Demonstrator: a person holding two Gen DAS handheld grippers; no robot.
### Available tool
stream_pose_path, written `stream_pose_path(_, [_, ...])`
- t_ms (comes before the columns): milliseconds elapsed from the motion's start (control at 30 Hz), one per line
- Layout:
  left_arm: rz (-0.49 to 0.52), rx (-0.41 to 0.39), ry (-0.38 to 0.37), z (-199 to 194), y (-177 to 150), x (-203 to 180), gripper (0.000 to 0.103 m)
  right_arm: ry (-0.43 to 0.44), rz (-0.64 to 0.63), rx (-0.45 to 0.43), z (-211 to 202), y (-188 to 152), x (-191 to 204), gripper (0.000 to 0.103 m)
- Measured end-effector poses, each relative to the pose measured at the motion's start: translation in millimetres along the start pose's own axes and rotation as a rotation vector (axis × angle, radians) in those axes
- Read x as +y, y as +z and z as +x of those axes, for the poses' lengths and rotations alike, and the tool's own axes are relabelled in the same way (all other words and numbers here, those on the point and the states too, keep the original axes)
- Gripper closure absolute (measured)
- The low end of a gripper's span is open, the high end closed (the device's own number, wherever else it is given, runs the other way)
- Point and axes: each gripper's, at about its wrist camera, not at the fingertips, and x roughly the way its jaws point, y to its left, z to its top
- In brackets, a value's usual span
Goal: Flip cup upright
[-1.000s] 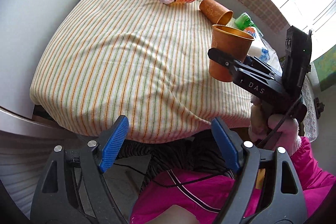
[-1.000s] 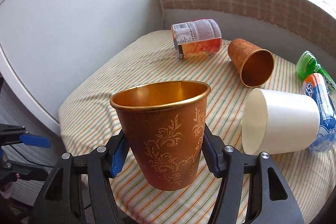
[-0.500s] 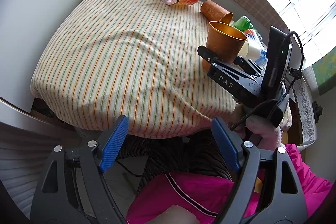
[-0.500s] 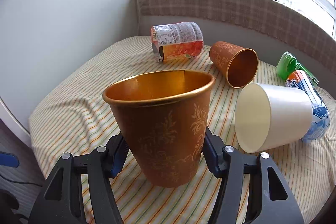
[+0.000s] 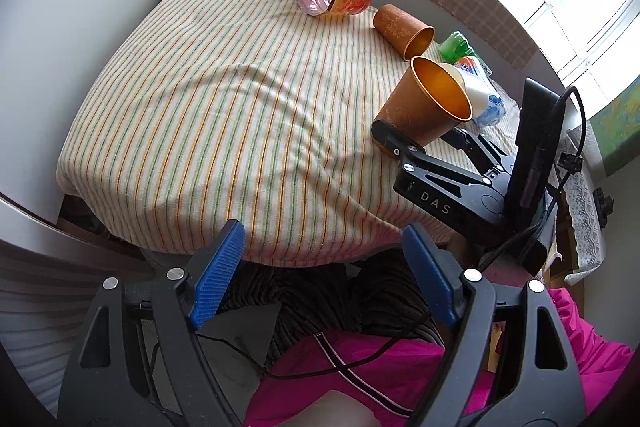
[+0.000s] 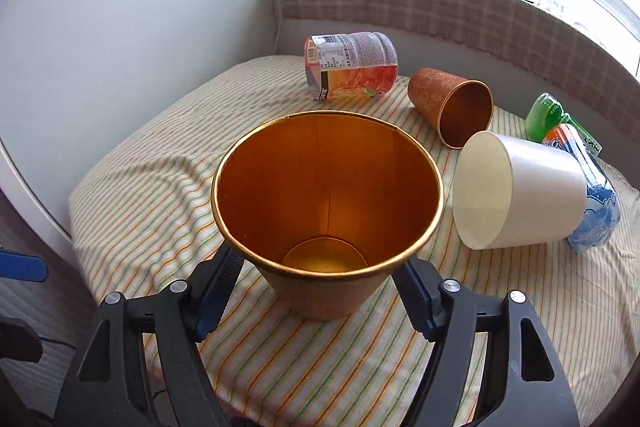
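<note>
The copper-coloured paper cup point(image 6: 328, 211) is held mouth-up between the blue pads of the right gripper point(image 6: 318, 297), which is clamped on its lower wall. Its base appears to be at or just above the striped tablecloth point(image 6: 168, 195); whether contact is made cannot be told. In the left wrist view the cup point(image 5: 424, 107) is seen leaning slightly, near the front right part of the table. The left gripper point(image 5: 320, 283) is held off the table's front edge, its jaws apart and empty.

The main risk is judged to be a topple on release: the cloth is rumpled and soft, so a cup let go while tilted could be tipped onto its side again. The thin paper wall could be dented if it is squeezed harder. A white paper cup point(image 6: 520, 199) lies on its side just beside the held cup, and it could be nudged if the gripper is opened wide or withdrawn sideways. A second copper cup point(image 6: 452, 107) and a plastic bottle point(image 6: 352, 65) lie farther back, well apart.
</note>
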Motion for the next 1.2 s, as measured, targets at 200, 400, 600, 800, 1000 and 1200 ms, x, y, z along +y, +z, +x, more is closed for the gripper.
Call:
stream_pose_path(200, [0.034,-0.037,0.003,-3,-2,-11,0.020,0.016,0.032,0.001,-34,-13,-5,0.024])
stream_pose_path(400, [0.128,-0.215,0.051,-27,0,-43,0.020,-0.025,0.094,-0.045,-87,-27,-17,0.023])
stream_pose_path(600, [0.178,-0.460,0.106,-53,1,-71,0.020,-0.131,0.134,-0.171,-139,-22,-33,0.022])
stream_pose_path(800, [0.188,-0.603,0.136,-61,1,-80,0.019,-0.209,0.147,-0.279,-177,-20,-44,0.021])
stream_pose_path(1000, [0.177,-0.638,0.144,-60,2,-82,0.019,-0.262,0.180,-0.339,-196,-22,-57,0.021])
stream_pose_path(1200, [0.213,-0.678,0.155,-59,-3,-95,0.001,-0.341,0.177,-0.387,-207,-27,-64,0.014])
